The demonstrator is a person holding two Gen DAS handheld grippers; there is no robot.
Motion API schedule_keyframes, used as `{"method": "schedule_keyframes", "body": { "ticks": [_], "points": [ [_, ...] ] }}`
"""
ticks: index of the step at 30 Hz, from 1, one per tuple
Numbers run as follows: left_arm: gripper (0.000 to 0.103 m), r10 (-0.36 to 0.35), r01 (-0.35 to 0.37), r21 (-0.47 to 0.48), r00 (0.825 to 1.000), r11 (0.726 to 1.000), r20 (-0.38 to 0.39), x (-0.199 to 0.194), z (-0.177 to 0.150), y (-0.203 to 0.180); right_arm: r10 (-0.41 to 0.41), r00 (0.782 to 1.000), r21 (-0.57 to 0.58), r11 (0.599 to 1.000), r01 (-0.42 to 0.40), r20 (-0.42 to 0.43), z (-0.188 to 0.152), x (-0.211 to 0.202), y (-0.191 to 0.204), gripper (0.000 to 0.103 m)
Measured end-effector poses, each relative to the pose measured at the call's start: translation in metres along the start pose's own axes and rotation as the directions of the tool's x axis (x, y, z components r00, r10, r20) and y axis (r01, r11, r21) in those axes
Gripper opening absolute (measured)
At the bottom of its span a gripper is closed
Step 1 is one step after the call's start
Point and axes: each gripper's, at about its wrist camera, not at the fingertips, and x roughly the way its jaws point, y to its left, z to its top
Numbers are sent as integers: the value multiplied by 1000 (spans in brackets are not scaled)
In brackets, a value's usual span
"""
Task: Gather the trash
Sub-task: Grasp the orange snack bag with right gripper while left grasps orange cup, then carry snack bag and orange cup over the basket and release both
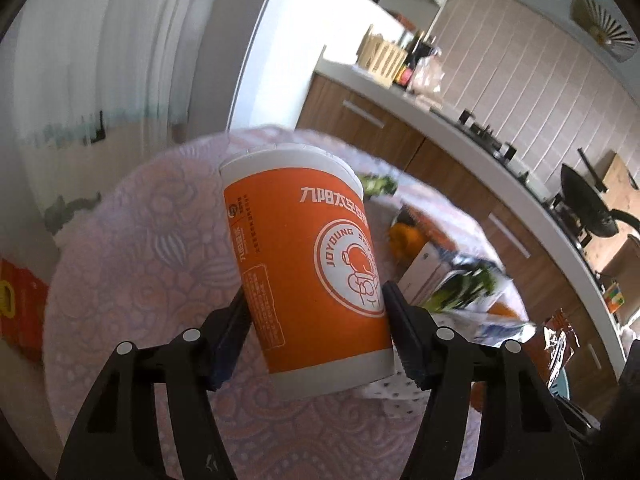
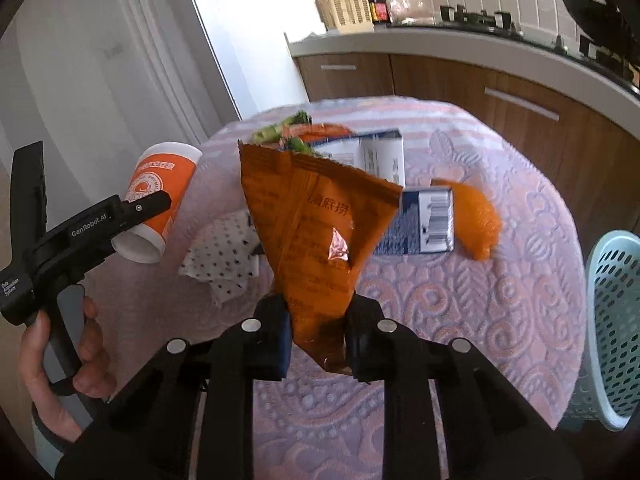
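The orange paper cup (image 1: 308, 264) is clamped between the jaws of the left gripper (image 1: 316, 320), tilted, rim toward twelve o'clock, above the patterned table (image 1: 140, 220). Only the right wrist view shows the orange snack bag (image 2: 316, 232) pinched by its lower corner in the closed jaws of the right gripper (image 2: 318, 332), standing up over the table. That view alone also shows a hand (image 2: 60, 364) at eight o'clock wrapped around the left gripper's handle, a spotted napkin (image 2: 220, 256), two blue-and-white boxes (image 2: 424, 224), an orange peel (image 2: 476, 216) and a pale green basket (image 2: 616, 320) at three o'clock.
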Motion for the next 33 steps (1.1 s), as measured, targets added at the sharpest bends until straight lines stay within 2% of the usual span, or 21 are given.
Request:
{"method": "schedule_keyframes", "body": {
  "ticks": [5,9,14,22,26,31,33],
  "points": [
    [62,-68,65,40,995,997,73,-30,7,-28,-14,997,6,1000,14,76,10,-35,-7,18],
    [62,-146,137,97,985,986,90,-41,7,-62,-58,990,24,998,55,127,16,-59,-22,18],
    [62,-235,220,174,969,960,75,-43,-2,-113,-125,977,68,991,115,172,21,-82,-51,18],
    [62,-336,317,320,942,893,3,-31,-27,-202,-253,946,170,960,220,202,16,-119,-115,18],
    [62,-396,391,376,916,840,-69,-19,-44,-245,-336,924,236,928,290,185,5,-135,-155,18],
    [62,-452,513,388,858,766,-242,20,-85,-301,-417,904,363,860,359,92,-20,-141,-224,18],
    [62,-463,556,376,829,742,-314,39,-100,-317,-411,910,399,845,356,58,-30,-140,-247,18]
  ]
}}
